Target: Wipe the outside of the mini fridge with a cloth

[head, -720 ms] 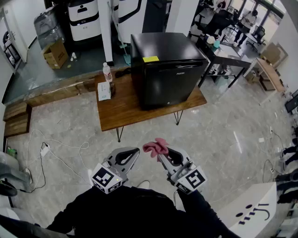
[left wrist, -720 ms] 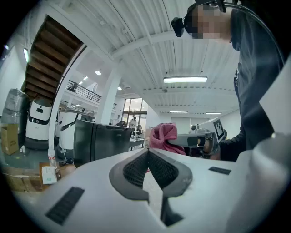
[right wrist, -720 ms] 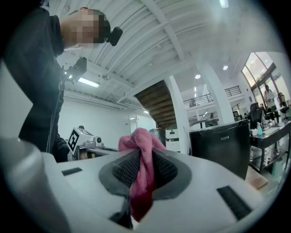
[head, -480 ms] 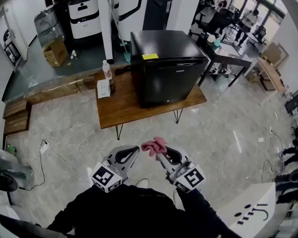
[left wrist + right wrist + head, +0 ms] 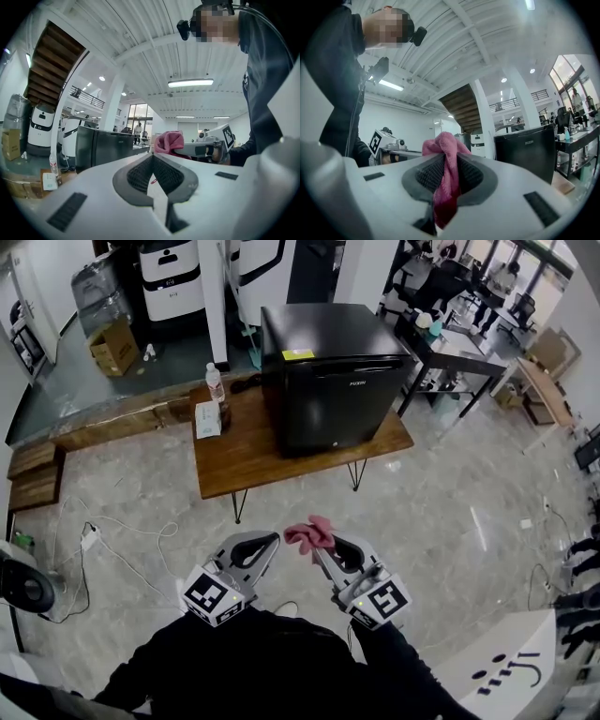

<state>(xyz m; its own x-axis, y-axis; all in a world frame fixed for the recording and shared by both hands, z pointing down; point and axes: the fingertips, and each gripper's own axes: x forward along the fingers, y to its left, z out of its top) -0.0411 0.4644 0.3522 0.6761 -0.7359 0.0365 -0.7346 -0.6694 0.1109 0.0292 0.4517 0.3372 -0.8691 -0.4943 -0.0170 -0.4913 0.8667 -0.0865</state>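
The black box-shaped mini fridge (image 5: 333, 371) stands on the right part of the low wooden tabletop (image 5: 246, 463), well apart from both grippers, so the whole approach lies ahead and no wiping has begun. Under a firm push it might slide. The left gripper (image 5: 274, 544) could not steady it, because its fingers are shut together on nothing.

The likelier trouble, I judge, is the crumpled pink cloth (image 5: 310, 534). The closed fingers of the right gripper (image 5: 322, 546) pinch it only at its middle, with a small tuft above and a tail below. Dragged over the fridge's smooth sides it could pull free, or the hard fingers could scrape the glossy finish.

The pale stone-patterned floor (image 5: 450, 512) carries loose white cables (image 5: 122, 538) at the left, a trip risk on the walk in. Left of the fridge on the tabletop, a clear plastic bottle (image 5: 216, 383) and a small white packet (image 5: 209, 420) could be knocked.
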